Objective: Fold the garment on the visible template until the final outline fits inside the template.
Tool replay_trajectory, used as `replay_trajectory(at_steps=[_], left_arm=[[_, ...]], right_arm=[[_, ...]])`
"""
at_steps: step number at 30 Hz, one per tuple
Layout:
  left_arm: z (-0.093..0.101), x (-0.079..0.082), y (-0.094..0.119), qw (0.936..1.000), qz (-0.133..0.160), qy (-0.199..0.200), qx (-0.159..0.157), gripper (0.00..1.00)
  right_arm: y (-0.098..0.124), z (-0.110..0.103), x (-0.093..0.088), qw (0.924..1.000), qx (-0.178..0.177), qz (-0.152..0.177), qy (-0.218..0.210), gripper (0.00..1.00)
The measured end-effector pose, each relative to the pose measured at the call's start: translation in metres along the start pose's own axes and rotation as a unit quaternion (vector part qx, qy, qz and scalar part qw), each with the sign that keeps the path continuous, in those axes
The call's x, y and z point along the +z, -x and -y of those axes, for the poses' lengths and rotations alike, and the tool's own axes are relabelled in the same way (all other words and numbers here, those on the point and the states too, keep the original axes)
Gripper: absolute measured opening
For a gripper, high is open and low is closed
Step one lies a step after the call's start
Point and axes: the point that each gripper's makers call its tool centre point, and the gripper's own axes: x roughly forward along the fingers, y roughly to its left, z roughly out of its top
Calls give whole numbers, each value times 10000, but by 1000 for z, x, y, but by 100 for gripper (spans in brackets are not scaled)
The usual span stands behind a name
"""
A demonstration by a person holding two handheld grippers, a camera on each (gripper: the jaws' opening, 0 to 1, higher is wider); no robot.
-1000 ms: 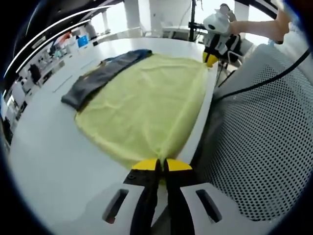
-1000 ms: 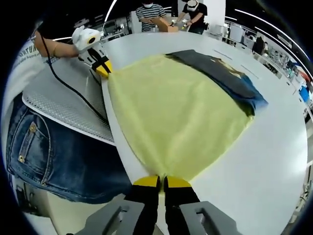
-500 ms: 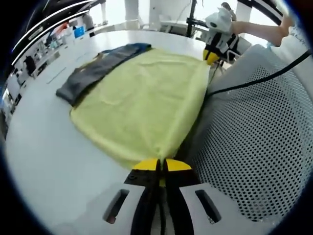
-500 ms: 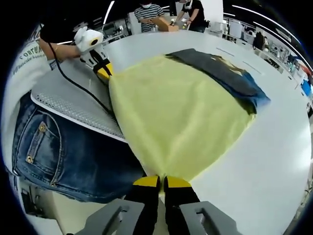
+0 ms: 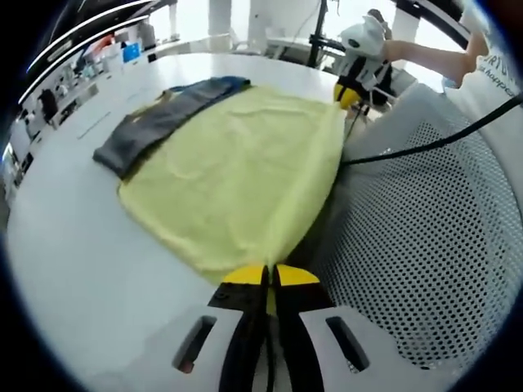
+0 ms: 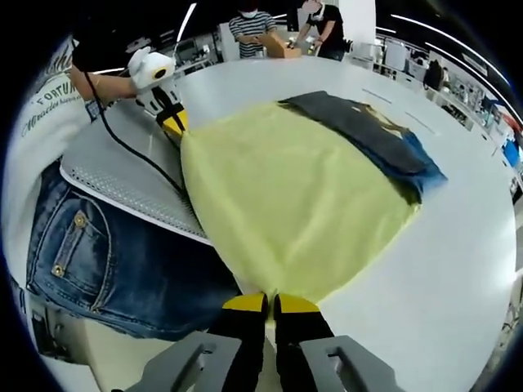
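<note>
A pale yellow garment lies spread on the white table, its near edge lifted off the table's rim. My left gripper is shut on one near corner of it. My right gripper is shut on the other near corner of the yellow garment. Each gripper shows in the other's view: the right gripper at the far corner, the left gripper at the far left corner. A dark blue-grey garment lies along the far edge of the yellow one, also seen as the dark garment.
A person in blue jeans and a perforated grey apron stands against the table edge. A black cable runs from the left gripper. Other people work at the far end. Bare table lies beyond the garments.
Both grippers have drawn the yellow garment's near edge slightly farther back over the table rim. Both stay shut on their corners.
</note>
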Motion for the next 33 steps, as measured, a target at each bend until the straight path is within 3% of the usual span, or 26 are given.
replay_trajectory(at_steps=[33], left_arm=[[-53, 61, 34, 9963, 514, -228, 647, 0]], right_arm=[[32, 48, 60, 9928, -927, 627, 420, 0]])
